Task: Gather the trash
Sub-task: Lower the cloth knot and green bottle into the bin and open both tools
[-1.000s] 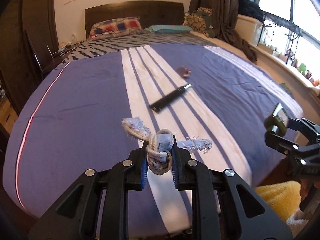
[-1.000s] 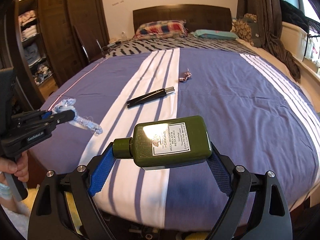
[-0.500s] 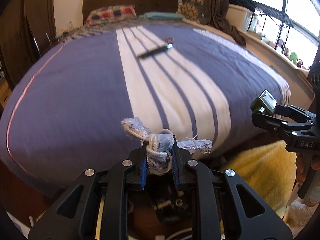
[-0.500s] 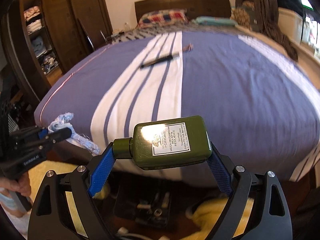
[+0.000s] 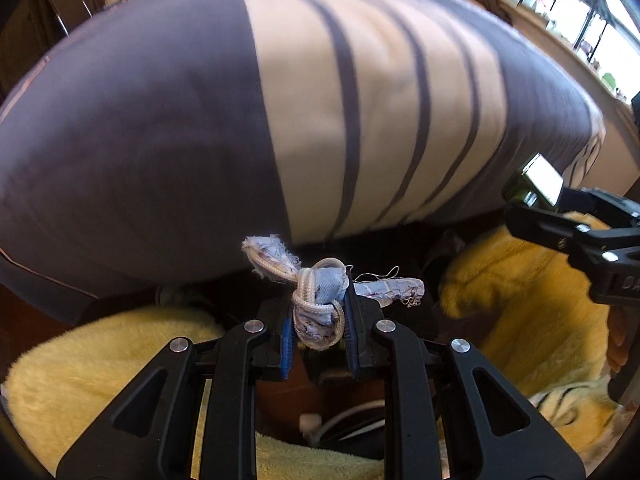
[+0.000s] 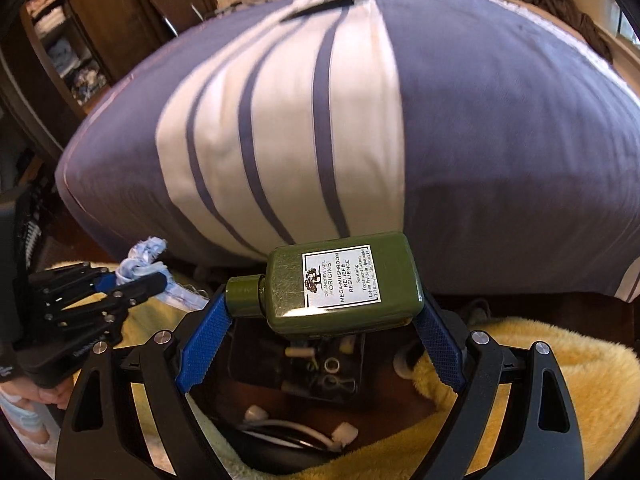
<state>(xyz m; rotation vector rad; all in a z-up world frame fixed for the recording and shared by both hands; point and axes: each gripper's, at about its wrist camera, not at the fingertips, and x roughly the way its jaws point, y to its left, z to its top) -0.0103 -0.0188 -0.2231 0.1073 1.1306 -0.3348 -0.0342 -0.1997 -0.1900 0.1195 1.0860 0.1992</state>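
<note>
- Left gripper [image 5: 318,334]: pressed together on a knotted rag [image 5: 320,292], blue pads flat against the knot from both sides.
- Knotted rag: pale blue frayed cloth bound with white cord; one frayed end upward-left, the other out to the right; held off the foot of the bed, above the floor.
- Same rag [image 6: 138,268] and left gripper [image 6: 132,280], seen from the right wrist camera: low at the left, beside the bed's edge.
- Right gripper [image 6: 322,316]: spread wide yet clamping a green bottle [image 6: 340,284] end to end, one blue pad at the cap, the other at the base.
- Green bottle: lying sideways, cap to the left, white label up, reading ORIGINS Mega-Mushroom Relief & Resilience; held past the foot of the bed, over a dark tray [image 6: 300,364].
- Dark tray: on the floor, holding small mixed bits, too small to name.
- White cable [image 6: 296,428]: coiled on the floor nearer the camera.
- Yellow fluffy rug [image 6: 532,364]: either side of the tray.
- Bed [image 6: 480,140]: purple cover with a white striped band; black slim object [image 6: 320,8] far up on the band, blurred.
- Bottle and right gripper [image 5: 556,216], seen from the left wrist camera: at the right edge, label catching glare.
</note>
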